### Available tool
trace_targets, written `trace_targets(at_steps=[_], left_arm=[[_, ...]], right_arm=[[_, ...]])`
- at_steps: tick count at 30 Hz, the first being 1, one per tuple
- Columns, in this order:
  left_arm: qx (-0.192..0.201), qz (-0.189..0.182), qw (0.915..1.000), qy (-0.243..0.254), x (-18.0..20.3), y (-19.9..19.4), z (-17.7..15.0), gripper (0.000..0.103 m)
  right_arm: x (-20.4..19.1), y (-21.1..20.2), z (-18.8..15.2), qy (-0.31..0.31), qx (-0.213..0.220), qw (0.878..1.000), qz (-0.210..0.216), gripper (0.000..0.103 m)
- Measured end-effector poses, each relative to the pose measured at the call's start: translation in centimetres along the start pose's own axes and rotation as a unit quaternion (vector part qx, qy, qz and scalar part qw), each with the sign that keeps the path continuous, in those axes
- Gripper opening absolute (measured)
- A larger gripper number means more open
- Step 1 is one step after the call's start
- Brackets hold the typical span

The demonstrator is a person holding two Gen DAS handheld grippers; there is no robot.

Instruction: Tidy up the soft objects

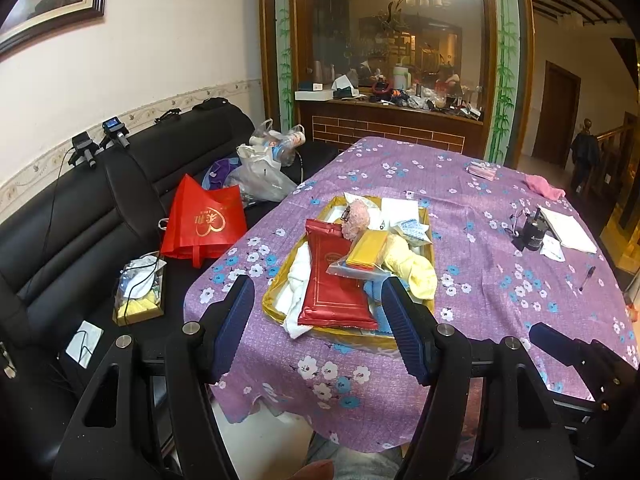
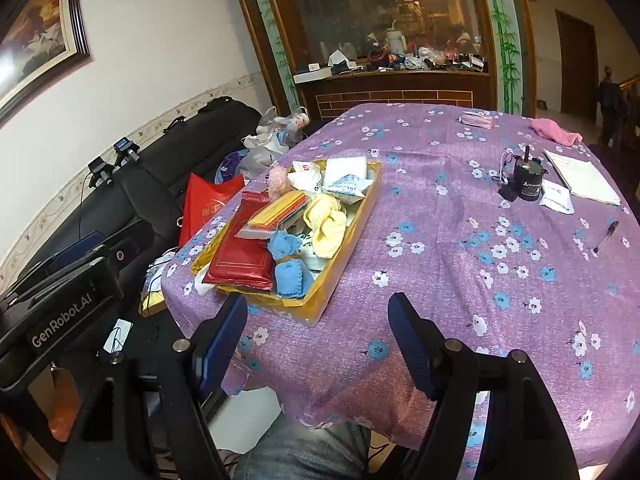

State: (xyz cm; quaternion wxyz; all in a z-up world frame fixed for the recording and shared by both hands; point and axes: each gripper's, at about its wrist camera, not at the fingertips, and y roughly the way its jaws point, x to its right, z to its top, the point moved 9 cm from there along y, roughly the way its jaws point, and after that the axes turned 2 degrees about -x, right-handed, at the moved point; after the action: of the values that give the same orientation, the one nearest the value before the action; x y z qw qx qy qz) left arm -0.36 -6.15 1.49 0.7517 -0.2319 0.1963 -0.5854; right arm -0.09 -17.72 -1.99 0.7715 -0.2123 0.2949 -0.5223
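Two grippers, left gripper [image 1: 318, 320] and right gripper [image 2: 320, 344], hover empty with fingers apart before a gold tray [image 2: 320, 304] heaped with soft things, perhaps including a blue knitted toy [image 2: 289, 264]. Best to approach one loose top item squarely.

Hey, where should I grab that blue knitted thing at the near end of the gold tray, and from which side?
Probably take the blue knitted piece across its narrow waist, where a band cinches it between two puffy halves. Come from above with the right gripper, which is open and nearest. The tray wall blocks a low approach, and the red packet lies close alongside, so keep the fingers clear of it.
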Motion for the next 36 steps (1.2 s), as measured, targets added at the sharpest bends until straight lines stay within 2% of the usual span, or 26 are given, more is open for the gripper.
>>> trace_targets(at_steps=[7, 16, 22, 27, 36], left_arm=[[-0.002, 0.0, 1.0, 0.004, 0.0, 0.3, -0.1, 0.067], [-0.024, 0.007, 0.9997, 0.007, -0.3, 2.3, -1.1, 0.067], [-0.049, 0.018, 0.9986, 0.004, -0.6, 5.3, -2.4, 0.067], [-0.077, 0.026, 0.9967, 0.0, -0.9, 8.1, -3.4, 0.067], [-0.071, 0.01, 0.9974, -0.001, -0.6, 9.9, -2.2, 0.067]], right_arm=[[0.1, 0.0, 0.0, 0.001, 0.0, 1.0, -0.004, 0.073], [-0.1, 1.3, -0.3, -0.005, -0.006, 1.0, -0.01, 0.073], [0.0, 3.1, -0.5, -0.019, -0.004, 0.999, -0.028, 0.073], [0.7, 5.3, -0.8, -0.016, -0.025, 0.999, -0.033, 0.073], [1.9, 7.1, 0.2, 0.0, -0.029, 0.999, -0.035, 0.073]])
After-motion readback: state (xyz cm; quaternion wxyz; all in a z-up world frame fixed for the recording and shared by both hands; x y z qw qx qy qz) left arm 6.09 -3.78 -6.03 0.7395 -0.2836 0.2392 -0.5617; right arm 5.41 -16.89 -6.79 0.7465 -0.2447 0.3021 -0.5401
